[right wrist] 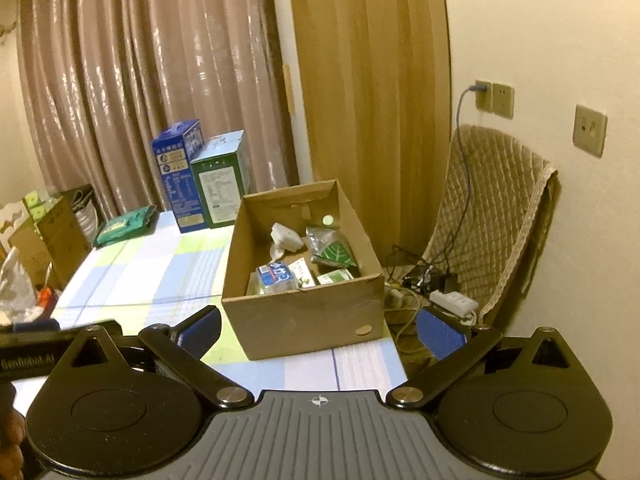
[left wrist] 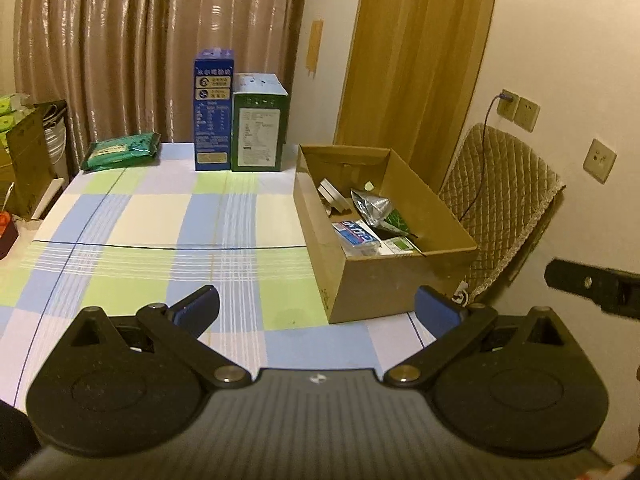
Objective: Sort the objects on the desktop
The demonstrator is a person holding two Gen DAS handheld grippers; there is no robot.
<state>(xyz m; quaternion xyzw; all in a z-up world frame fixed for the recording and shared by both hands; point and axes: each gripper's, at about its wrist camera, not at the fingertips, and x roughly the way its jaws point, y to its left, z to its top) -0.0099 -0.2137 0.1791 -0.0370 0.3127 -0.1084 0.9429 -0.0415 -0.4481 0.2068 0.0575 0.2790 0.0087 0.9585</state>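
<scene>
Two hand-held tools hover with jaws spread wide and nothing between them: the left tool [left wrist: 318, 310] above the near edge of the counter [left wrist: 140, 220], the right tool [right wrist: 320, 326] just beside it, facing the near right corner. The counter wears a checked cloth [right wrist: 132, 276] of pale blue, green and white squares crossed by thin dark lines, its middle bare. On the right side of the counter stands an open cardboard box [left wrist: 384, 284], one corner close to the counter's right edge; inside lie the sorted items, among them a blue-and-white pack [left wrist: 356, 236], a crumpled silver pouch [left wrist: 372, 206], a green leaf-printed packet [right wrist: 334, 254] and a white round object [left wrist: 332, 194]. At the far edge a tall blue carton [left wrist: 212, 112] and a shorter green carton [left wrist: 258, 124] stand upright, touching side by side, with a green wipes pack [left wrist: 122, 150] lying flat at the far left corner. Beyond the counter's right edge a quilted chair [right wrist: 488, 216] holds a tangle of cables and a white power strip [right wrist: 454, 300], a cable running up to wall sockets [right wrist: 494, 98]. Shiny taupe curtains [left wrist: 152, 48] hang behind the cartons, a mustard curtain [right wrist: 360, 80] to their right, against cream walls.
</scene>
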